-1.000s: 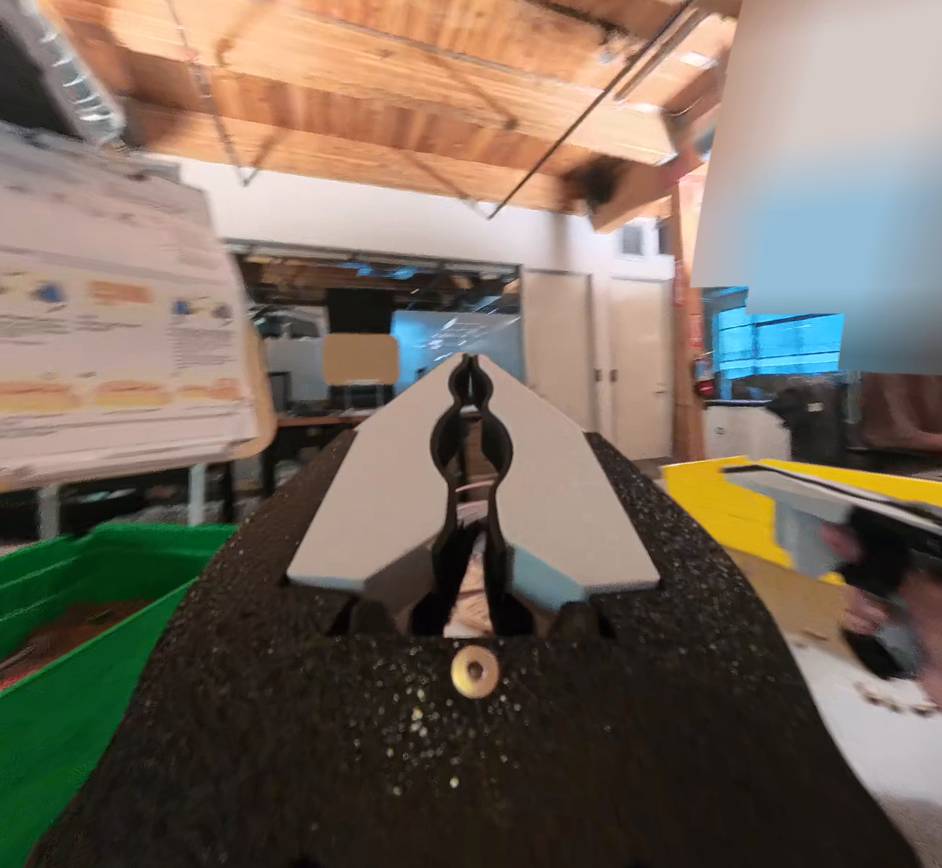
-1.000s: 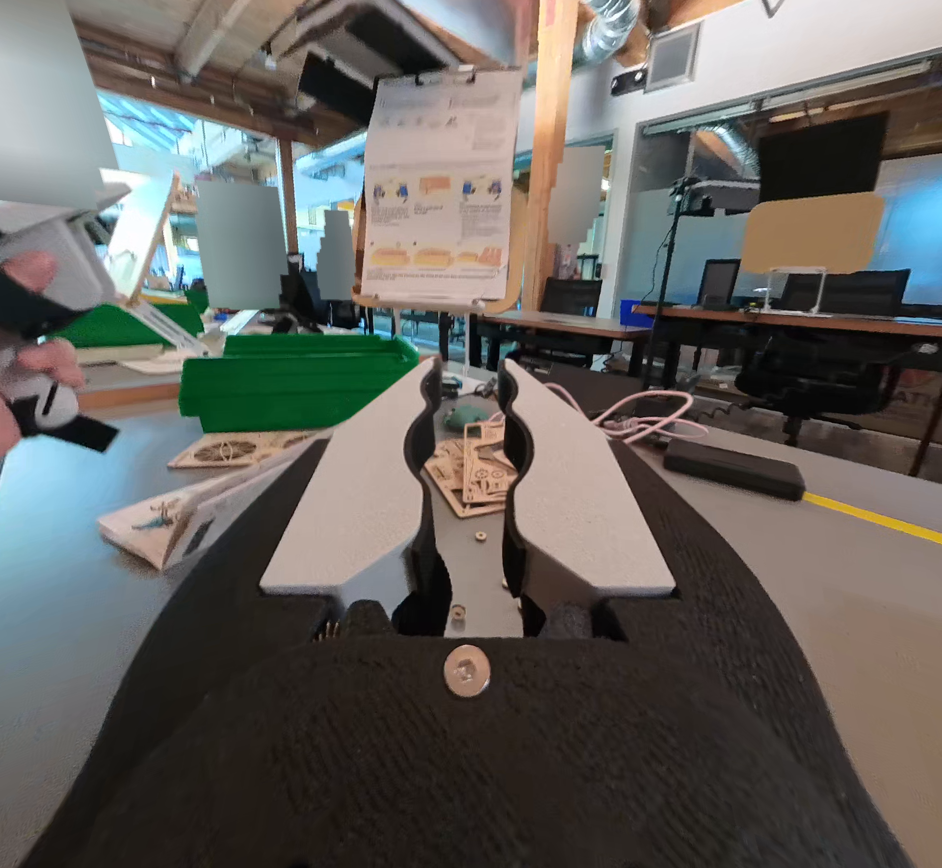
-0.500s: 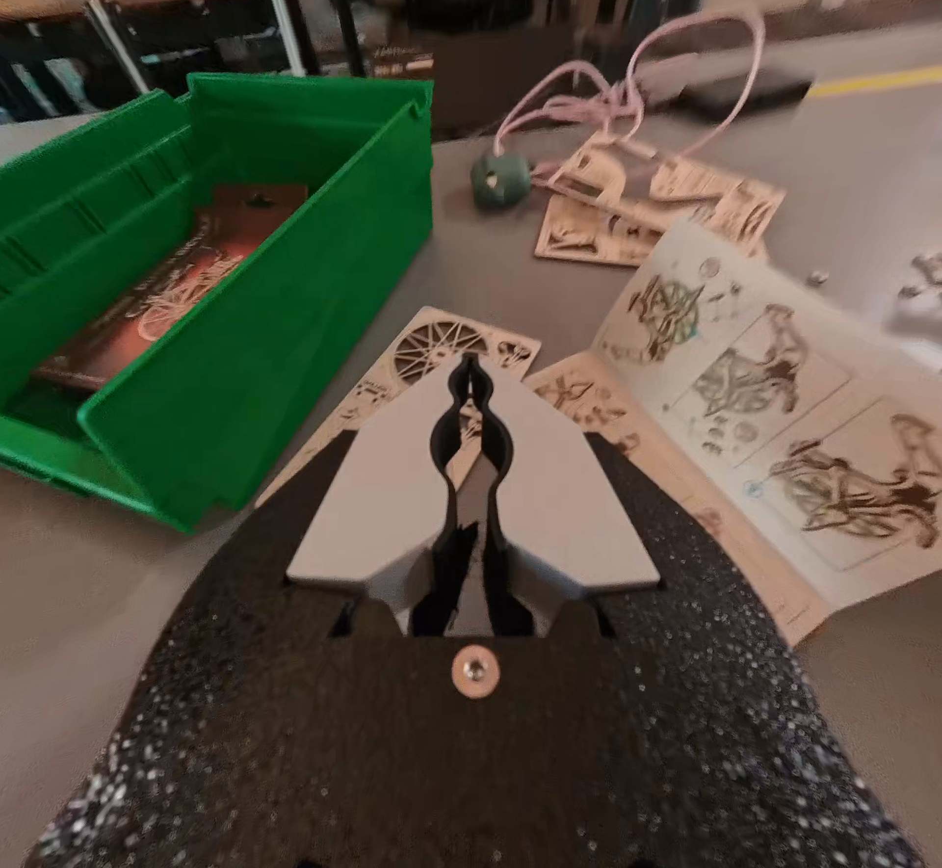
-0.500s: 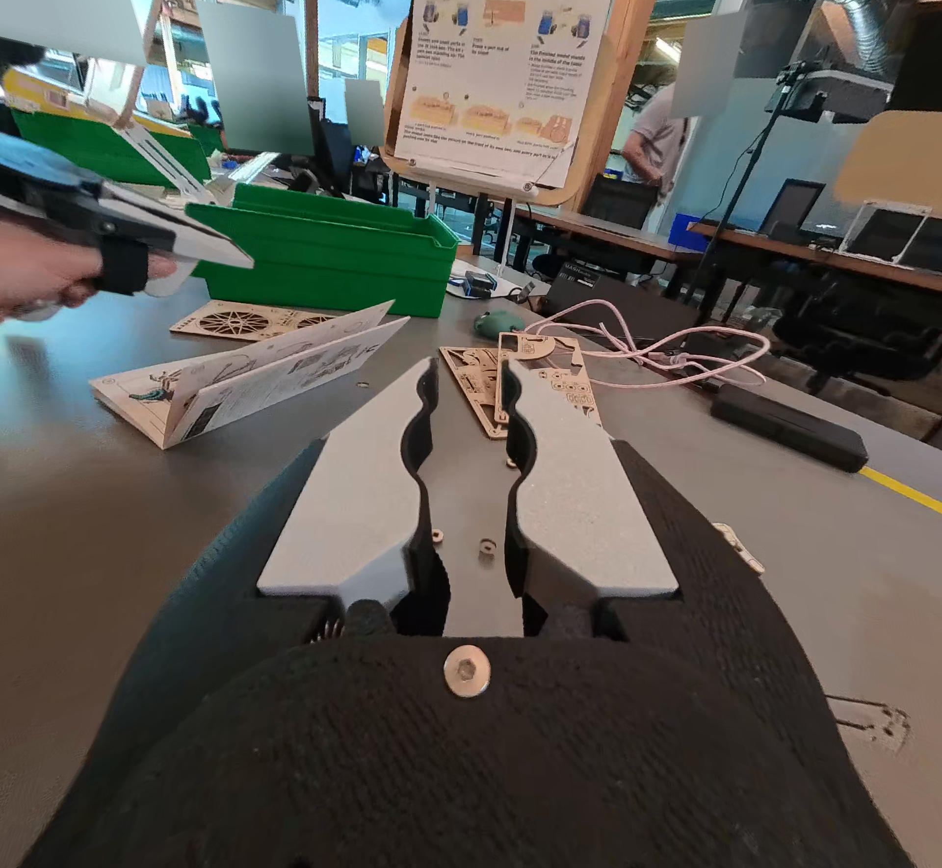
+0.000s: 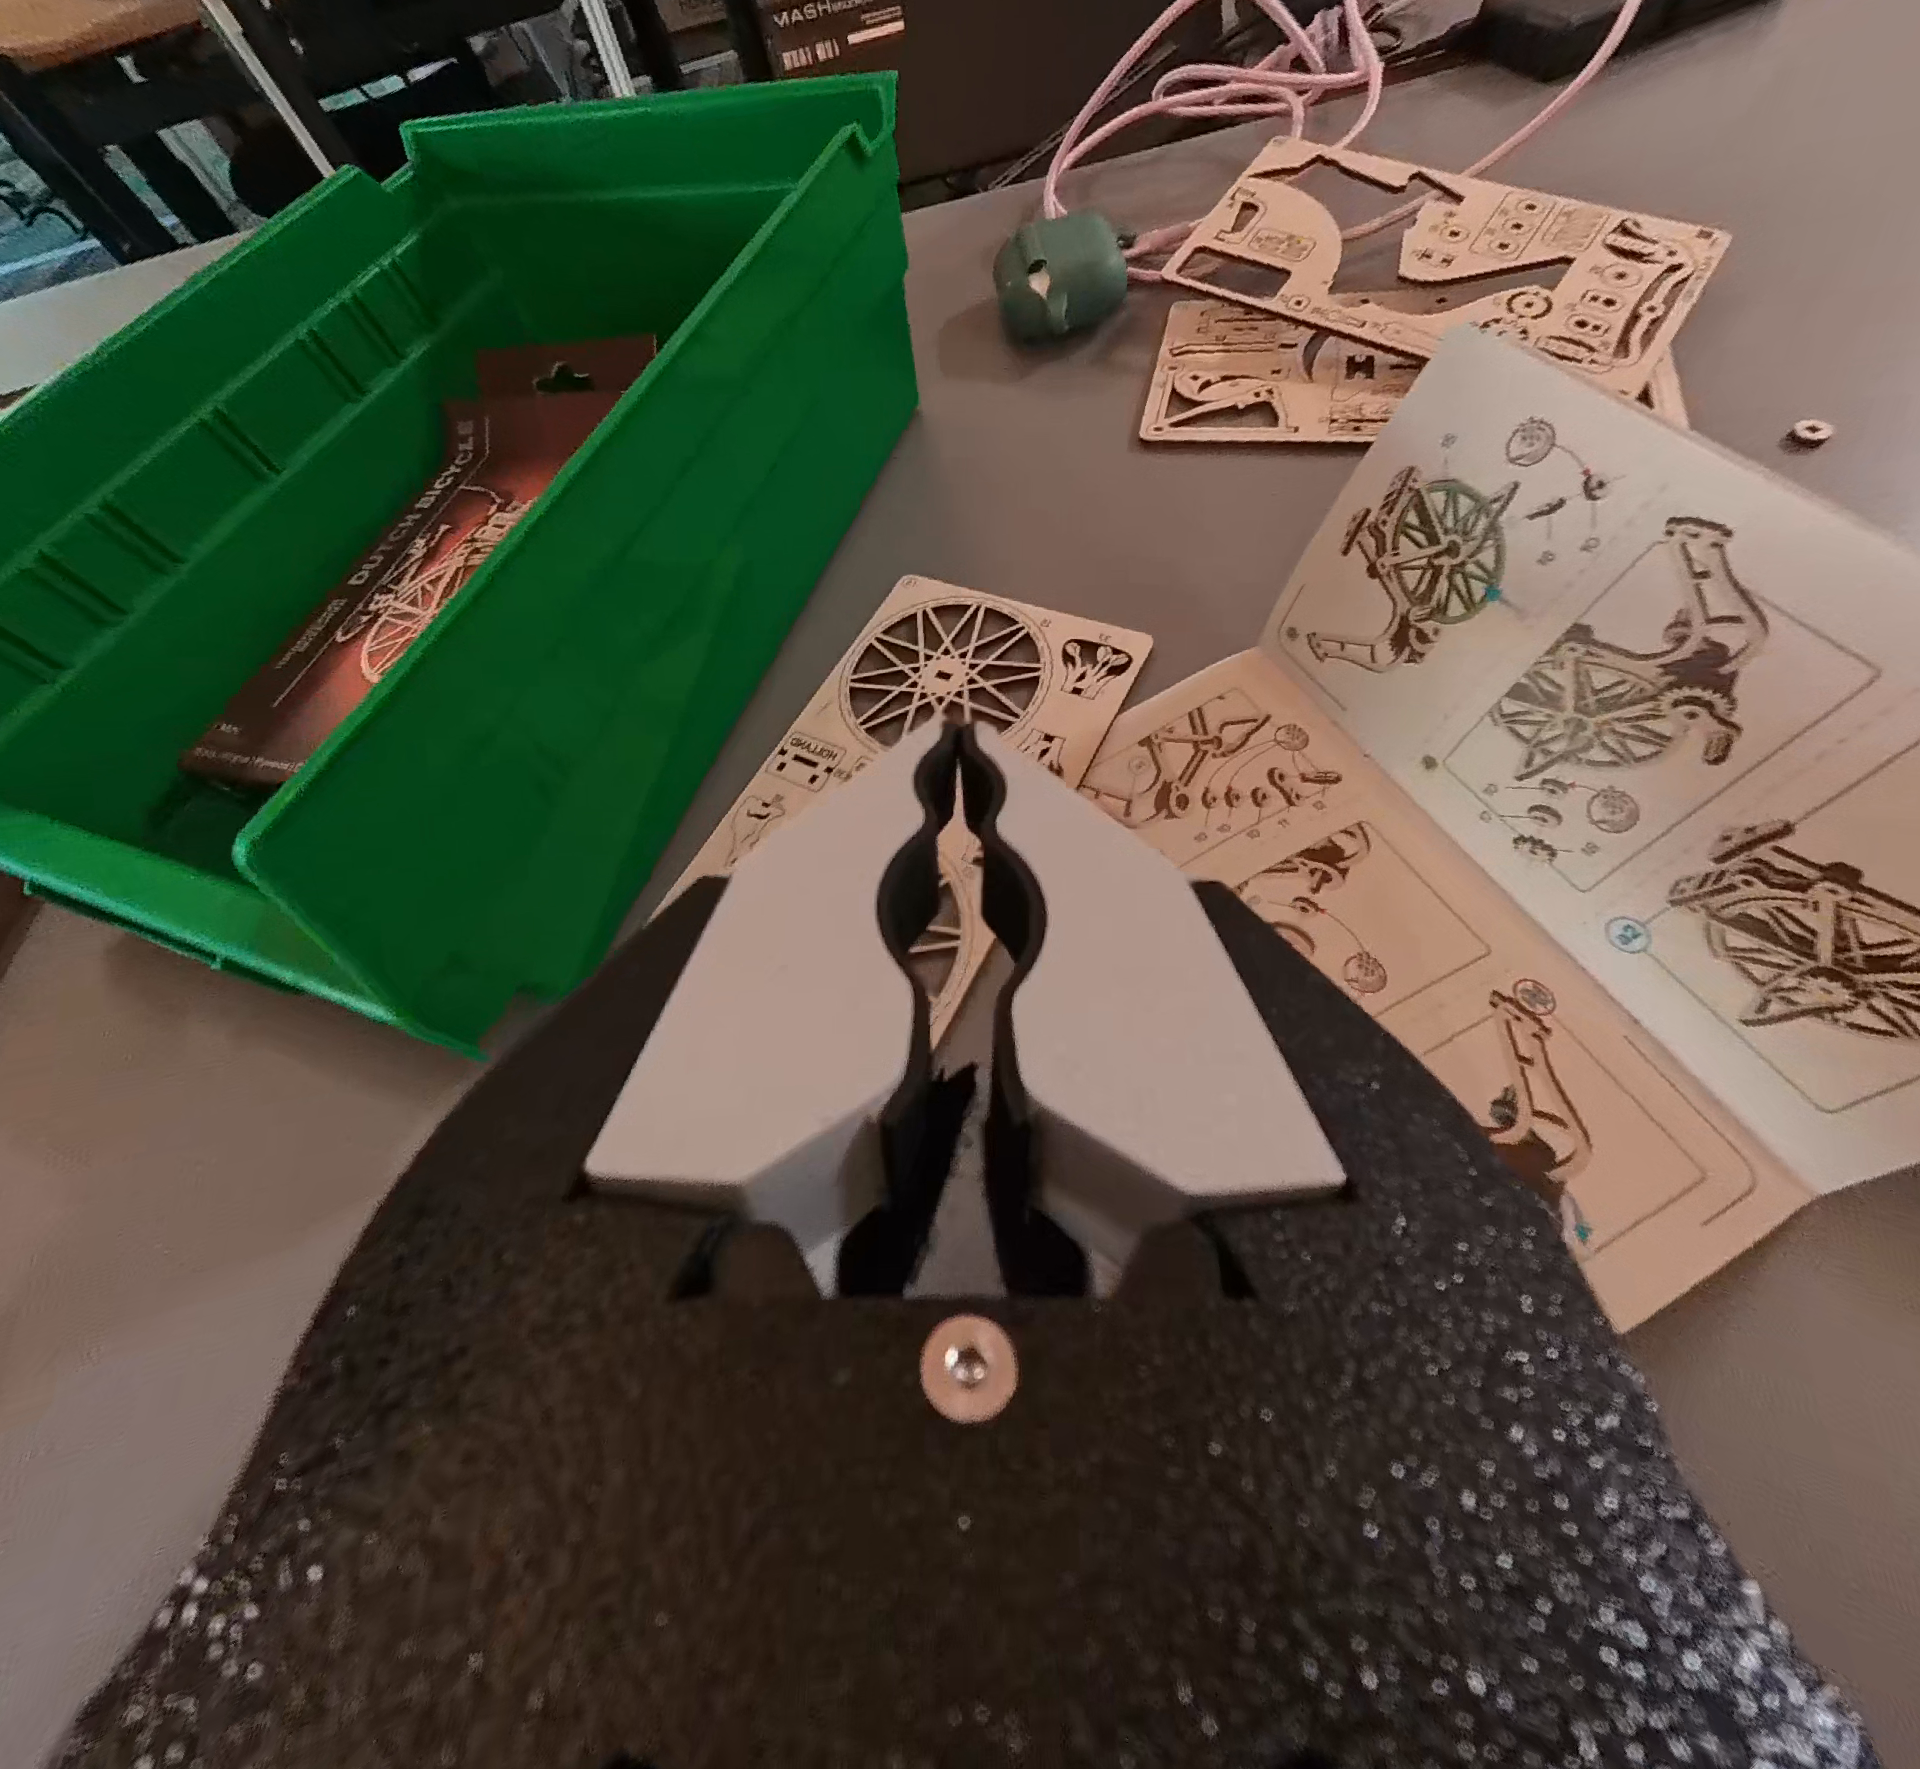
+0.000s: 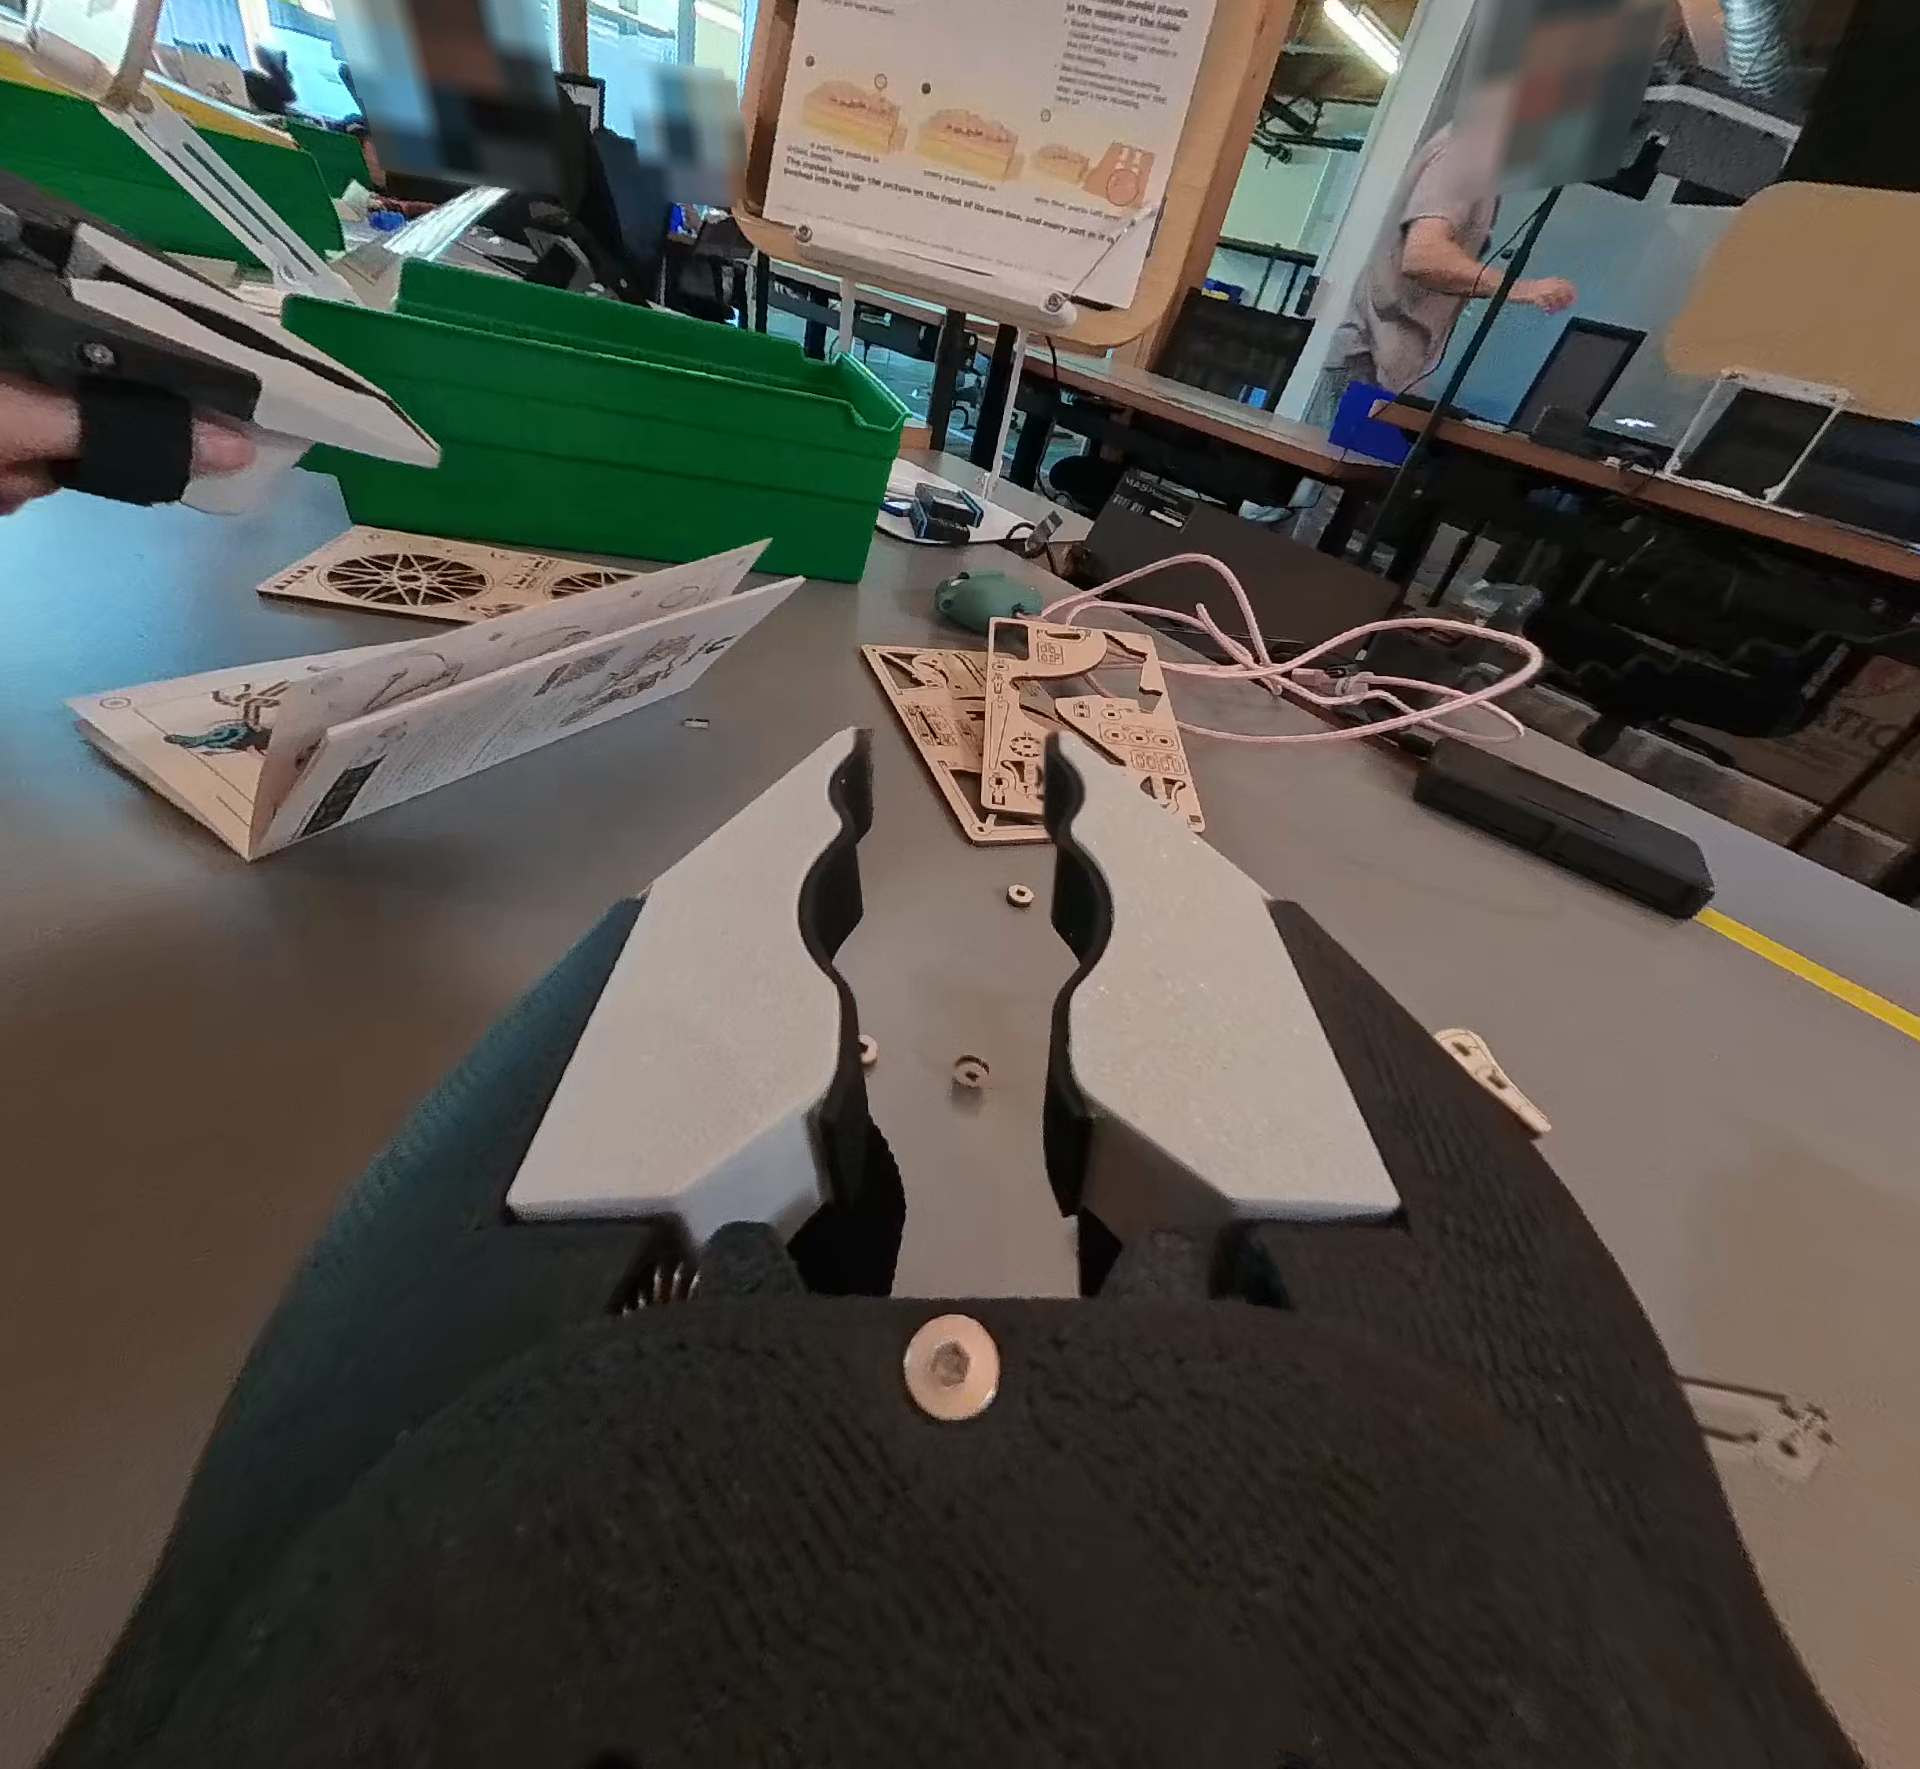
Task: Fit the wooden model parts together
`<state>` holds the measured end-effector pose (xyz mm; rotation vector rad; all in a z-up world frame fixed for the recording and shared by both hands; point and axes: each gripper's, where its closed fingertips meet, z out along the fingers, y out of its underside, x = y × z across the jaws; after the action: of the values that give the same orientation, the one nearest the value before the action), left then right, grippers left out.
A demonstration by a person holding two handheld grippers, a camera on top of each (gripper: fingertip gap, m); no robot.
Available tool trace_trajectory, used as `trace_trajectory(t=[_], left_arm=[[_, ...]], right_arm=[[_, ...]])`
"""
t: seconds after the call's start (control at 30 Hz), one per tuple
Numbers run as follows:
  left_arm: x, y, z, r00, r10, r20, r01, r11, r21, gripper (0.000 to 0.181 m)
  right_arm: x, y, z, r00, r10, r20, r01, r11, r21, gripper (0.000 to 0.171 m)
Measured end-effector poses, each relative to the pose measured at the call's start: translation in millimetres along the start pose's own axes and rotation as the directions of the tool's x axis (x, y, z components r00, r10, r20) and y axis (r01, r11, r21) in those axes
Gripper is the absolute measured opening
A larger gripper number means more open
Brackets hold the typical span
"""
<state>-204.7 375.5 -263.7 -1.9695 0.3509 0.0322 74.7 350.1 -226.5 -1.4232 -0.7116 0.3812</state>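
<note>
My left gripper [image 5: 958,732] is shut and empty, hovering over a wooden sheet with a spoked wheel [image 5: 940,675] beside the green bin. It also shows at the far left of the right wrist view [image 6: 312,420]. My right gripper [image 6: 956,751] is open and empty, low over the grey table. Small wooden rings [image 6: 969,1070] lie between its fingers on the table. Two overlapping wooden part sheets [image 6: 1039,722] lie just beyond its tips; they also show in the left wrist view [image 5: 1403,317]. Loose wooden pieces [image 6: 1491,1080] lie to its right.
An open instruction booklet [image 5: 1558,784] lies between the sheets. A green bin [image 5: 468,472] holds a brown card package [image 5: 416,556]. A small green object [image 5: 1055,280], a pink cable [image 6: 1351,670] and a black box [image 6: 1558,826] sit farther back. An instruction board [image 6: 987,57] stands behind.
My left gripper swung down from pointing at the ceiling to the table and now sits over the wheel sheet. My right gripper tilted down and opened a little wider.
</note>
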Motion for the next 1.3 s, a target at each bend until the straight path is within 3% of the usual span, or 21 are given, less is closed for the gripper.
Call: trace_trajectory(t=[0.13, 0.27, 0.37, 0.5, 0.7, 1.07, 1.3], left_arm=[[7.4, -5.6, -1.8, 0.999, -0.004, -0.047, 0.005, 1.000, 0.022, 0.000], [1.6, -7.8, -6.3, 0.999, -0.012, -0.051, 0.014, 0.999, 0.032, 0.000], [-1.6, -9.7, -11.7, 0.997, -0.035, -0.069, 0.038, 0.998, 0.045, 0.000], [-6.8, -12.2, -16.7, 0.997, -0.043, -0.067, 0.047, 0.997, 0.058, 0.000], [-11.9, -15.7, -23.1, 0.997, -0.044, -0.064, 0.049, 0.996, 0.078, 0.000], [-7.2, -17.4, -21.7, 0.996, -0.040, -0.081, 0.046, 0.995, 0.083, 0.000], [-6.8, -17.9, -21.6, 0.996, -0.040, -0.082, 0.047, 0.995, 0.084, 0.000]], right_arm=[[-15.1, -20.1, 10.0, 0.998, 0.030, 0.052, -0.030, 1.000, 0.007, 0.044], [-66.1, -59.8, 32.1, 0.971, 0.066, 0.229, -0.066, 0.998, -0.006, 0.029], [-112.6, -72.6, 52.5, 0.917, 0.026, 0.398, 0.006, 0.997, -0.078, 0.024], [-155.7, -50.5, 72.9, 0.822, 0.053, 0.567, 0.133, 0.950, -0.282, 0.025], [-168.8, 6.1, 70.0, 0.802, 0.109, 0.587, 0.275, 0.805, -0.525, 0.014], [-166.9, 69.1, 62.0, 0.798, 0.133, 0.587, 0.346, 0.697, -0.628, 0.007], [-168.1, 70.3, 52.9, 0.797, 0.138, 0.588, 0.348, 0.692, -0.633, 0.005]])
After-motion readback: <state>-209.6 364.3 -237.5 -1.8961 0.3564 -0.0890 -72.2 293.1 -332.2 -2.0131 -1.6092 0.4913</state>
